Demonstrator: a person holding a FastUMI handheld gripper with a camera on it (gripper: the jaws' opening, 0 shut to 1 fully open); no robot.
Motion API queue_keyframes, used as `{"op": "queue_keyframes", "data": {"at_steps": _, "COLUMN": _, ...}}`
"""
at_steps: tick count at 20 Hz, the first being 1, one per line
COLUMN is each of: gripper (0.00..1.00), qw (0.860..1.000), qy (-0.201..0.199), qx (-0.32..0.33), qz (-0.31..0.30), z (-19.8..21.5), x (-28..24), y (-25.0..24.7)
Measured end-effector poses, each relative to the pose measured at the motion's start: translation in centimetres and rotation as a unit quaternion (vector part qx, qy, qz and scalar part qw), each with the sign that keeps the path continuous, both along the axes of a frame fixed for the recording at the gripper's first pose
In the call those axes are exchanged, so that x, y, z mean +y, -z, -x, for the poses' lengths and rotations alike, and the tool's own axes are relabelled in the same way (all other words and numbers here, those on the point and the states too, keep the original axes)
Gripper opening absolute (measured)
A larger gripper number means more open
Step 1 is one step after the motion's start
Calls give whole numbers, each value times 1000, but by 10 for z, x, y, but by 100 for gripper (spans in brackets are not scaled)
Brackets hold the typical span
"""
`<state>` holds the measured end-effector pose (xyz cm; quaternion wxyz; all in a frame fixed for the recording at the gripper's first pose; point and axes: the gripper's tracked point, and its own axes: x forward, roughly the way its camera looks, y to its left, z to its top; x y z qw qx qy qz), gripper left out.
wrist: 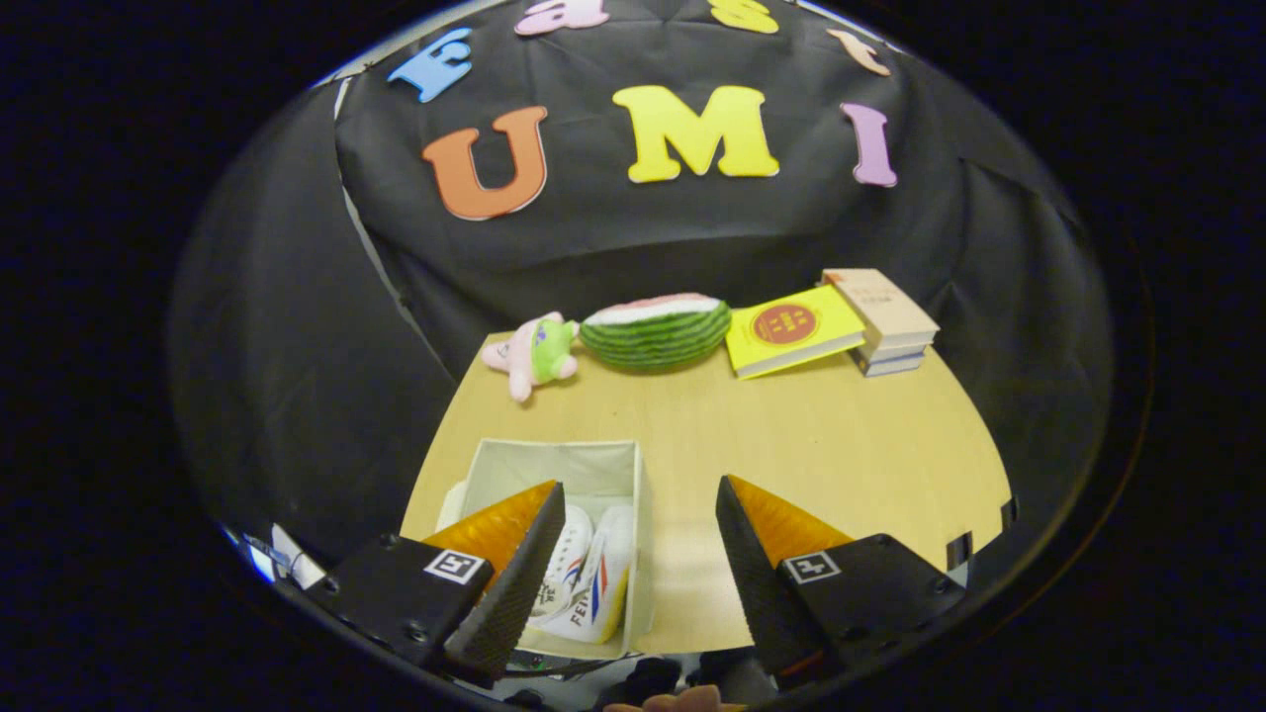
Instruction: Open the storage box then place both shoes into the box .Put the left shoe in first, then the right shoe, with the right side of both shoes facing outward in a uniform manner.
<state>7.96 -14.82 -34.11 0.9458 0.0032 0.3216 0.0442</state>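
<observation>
While fingers (641, 554) spread wide, grasping nothing — open storage box (554, 465) at 10 o'clock holds both white shoes (588, 583).

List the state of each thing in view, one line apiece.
storage box: open, on the table.
shoes: both inside the box, side by side.
gripper: open, holding nothing, above the box's edge.
yellow book: closed, leaning on the book stack.

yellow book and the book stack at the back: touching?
Touching. Gripper view: the yellow book leans its far edge on the book stack, no gap between. Gripper jaws open, nothing held.
</observation>
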Motion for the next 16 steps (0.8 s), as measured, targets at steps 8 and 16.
{"op": "queue_keyframes", "data": {"at_steps": 8, "gripper": 100, "qw": 976, "qy": 38, "qx": -210, "qz": 49, "z": 18, "x": -53, "y": -116}}
{"op": "queue_keyframes", "data": {"at_steps": 16, "gripper": 100, "qw": 958, "qy": 44, "qx": -280, "qz": 33, "z": 57, "x": -62, "y": -147}}
